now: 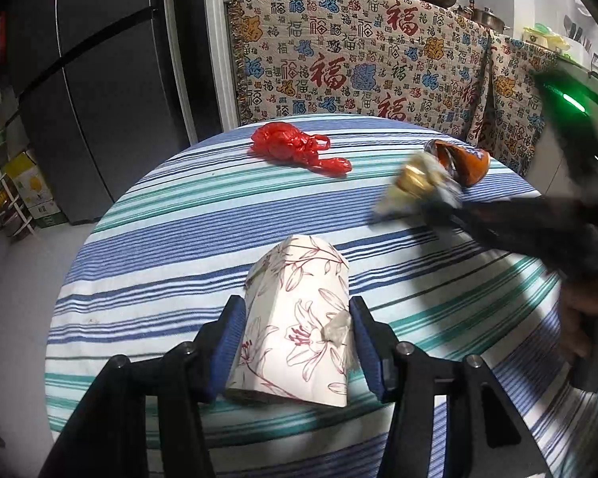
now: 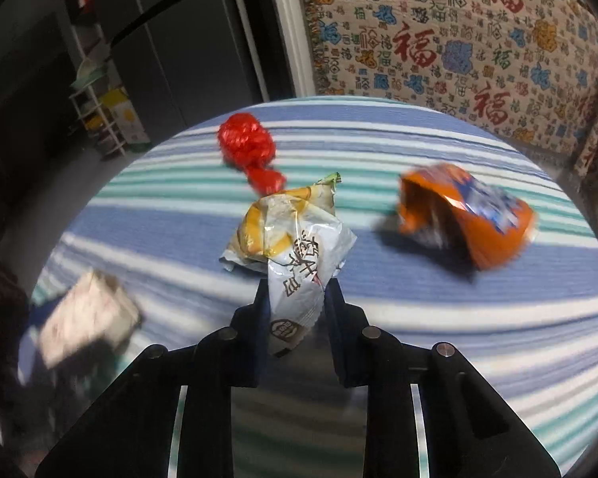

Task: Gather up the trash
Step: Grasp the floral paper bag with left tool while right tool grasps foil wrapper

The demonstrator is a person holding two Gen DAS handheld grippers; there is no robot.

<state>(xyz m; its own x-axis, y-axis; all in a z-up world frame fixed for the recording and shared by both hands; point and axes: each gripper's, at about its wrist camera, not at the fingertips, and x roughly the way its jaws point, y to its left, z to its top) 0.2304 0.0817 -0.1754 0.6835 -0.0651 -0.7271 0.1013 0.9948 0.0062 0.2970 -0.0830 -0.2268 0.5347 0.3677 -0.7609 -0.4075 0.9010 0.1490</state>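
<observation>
My left gripper point(image 1: 298, 336) is shut on a white floral paper box point(image 1: 299, 318) and holds it upright on the striped table; the box also shows blurred at the left of the right wrist view point(image 2: 87, 318). My right gripper point(image 2: 295, 298) is shut on a crumpled white and yellow snack wrapper point(image 2: 287, 235) and holds it above the table; the wrapper also shows blurred in the left wrist view point(image 1: 414, 183). A crumpled red plastic bag point(image 1: 295, 149) point(image 2: 247, 147) lies at the far side. An open orange snack bag point(image 2: 466, 215) point(image 1: 458, 161) lies at the right.
The round table point(image 1: 179, 239) has a blue, green and white striped cloth. A patterned cloth point(image 1: 358, 51) drapes the counter behind it, with pans on top. A dark fridge point(image 1: 99, 79) and a shelf rack point(image 1: 4, 183) stand at the left.
</observation>
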